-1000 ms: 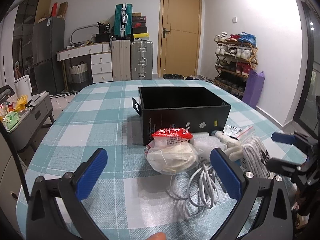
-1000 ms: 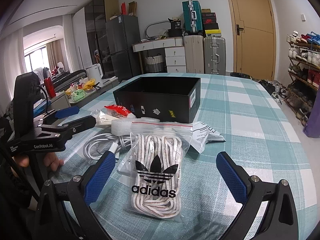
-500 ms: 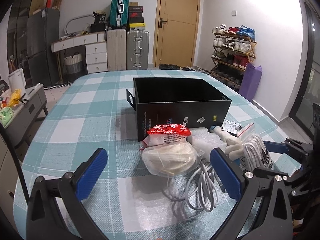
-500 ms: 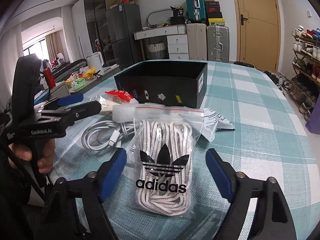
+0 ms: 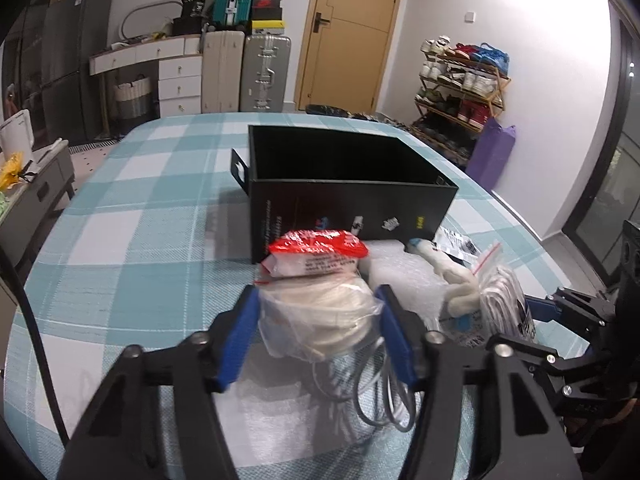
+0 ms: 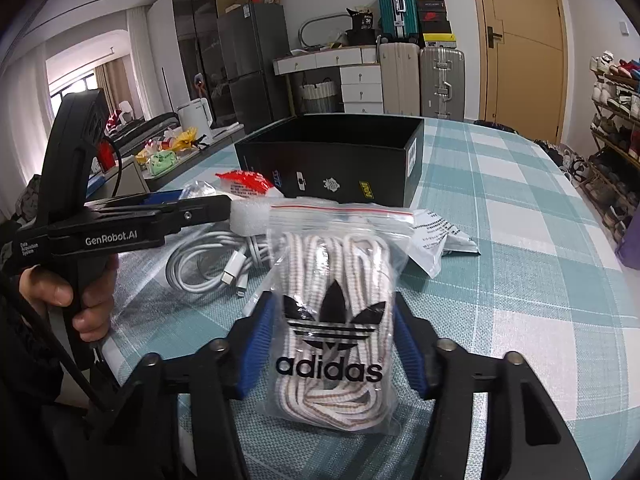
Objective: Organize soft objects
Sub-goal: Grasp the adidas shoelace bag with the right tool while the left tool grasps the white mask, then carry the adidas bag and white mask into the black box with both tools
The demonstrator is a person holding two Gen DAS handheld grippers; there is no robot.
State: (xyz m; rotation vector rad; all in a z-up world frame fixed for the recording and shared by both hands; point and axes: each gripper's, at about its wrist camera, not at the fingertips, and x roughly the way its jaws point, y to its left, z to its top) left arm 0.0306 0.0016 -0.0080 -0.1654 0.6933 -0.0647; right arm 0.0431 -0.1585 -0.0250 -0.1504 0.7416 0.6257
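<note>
My left gripper (image 5: 318, 334) is shut on a clear bag of cream cord (image 5: 316, 320) with a red-topped packet (image 5: 316, 252) lying on its far end. My right gripper (image 6: 332, 344) is shut on the clear adidas bag of white laces (image 6: 334, 300); it also shows in the left wrist view (image 5: 500, 296). An open black box (image 5: 344, 184) stands just behind the pile on the checked tablecloth (image 5: 140, 240); it also shows in the right wrist view (image 6: 336, 160).
A coiled white charging cable (image 6: 212, 264), a white foam sheet (image 5: 400, 276), a white cloth item (image 5: 452, 276) and a printed sachet (image 6: 444, 236) lie around the bags. The left gripper's body (image 6: 100, 224) is left of the laces. Suitcases, drawers and a shoe rack stand beyond the table.
Both grippers moved forward and closed: the left onto the bag of cream cord, the right onto the adidas lace bag. Both had been wide open.
</note>
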